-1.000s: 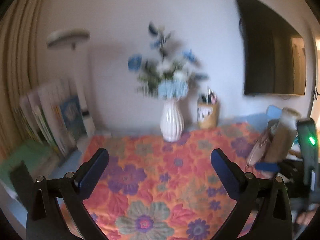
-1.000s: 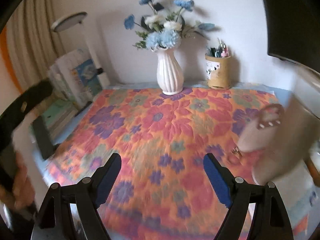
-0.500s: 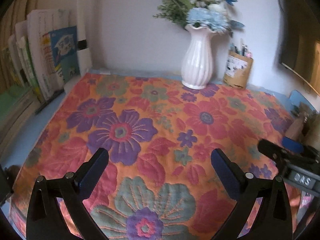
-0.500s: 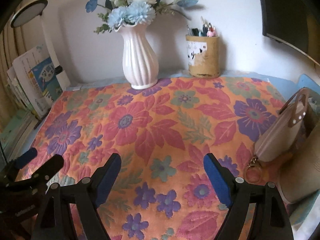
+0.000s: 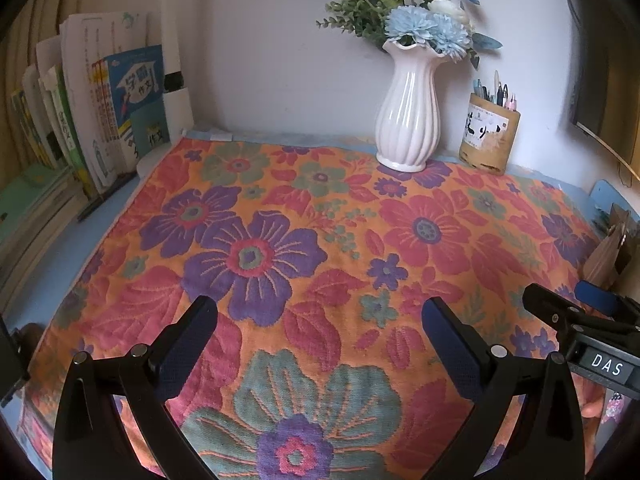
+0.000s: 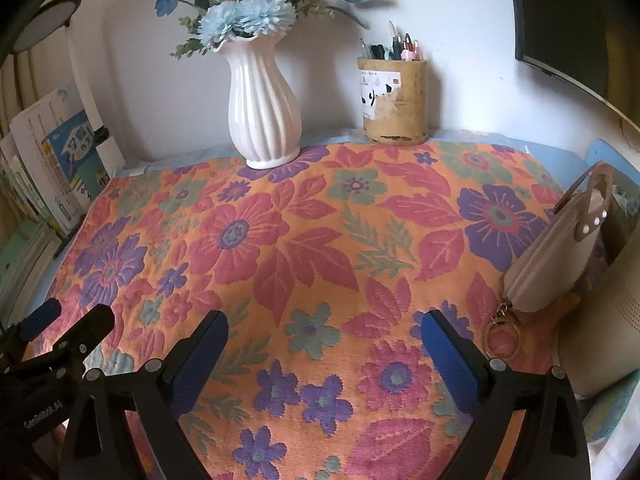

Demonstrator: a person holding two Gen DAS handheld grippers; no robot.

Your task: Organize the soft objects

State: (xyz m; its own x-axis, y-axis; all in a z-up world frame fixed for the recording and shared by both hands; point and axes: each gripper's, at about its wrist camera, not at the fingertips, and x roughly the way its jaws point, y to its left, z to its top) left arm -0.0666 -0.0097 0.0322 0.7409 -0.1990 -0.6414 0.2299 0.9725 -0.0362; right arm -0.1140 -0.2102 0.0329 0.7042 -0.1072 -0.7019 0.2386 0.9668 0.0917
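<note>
An orange floral cloth (image 5: 320,240) lies spread flat over the table; it also fills the right wrist view (image 6: 320,248). My left gripper (image 5: 320,320) is open and empty, hovering over the cloth's near left part. My right gripper (image 6: 324,336) is open and empty over the near right part. Each gripper shows at the edge of the other's view: the right gripper (image 5: 576,312) at the far right, the left gripper (image 6: 68,328) at the lower left.
A white vase of blue flowers (image 5: 408,116) and a pen holder (image 5: 490,136) stand at the back edge. Books (image 5: 100,120) lean at the left. A beige handbag (image 6: 560,248) and a beige cylinder (image 6: 608,312) stand at the right.
Both grippers have tilted down and moved in over the cloth. The jaws stay open. The views have steadied.
</note>
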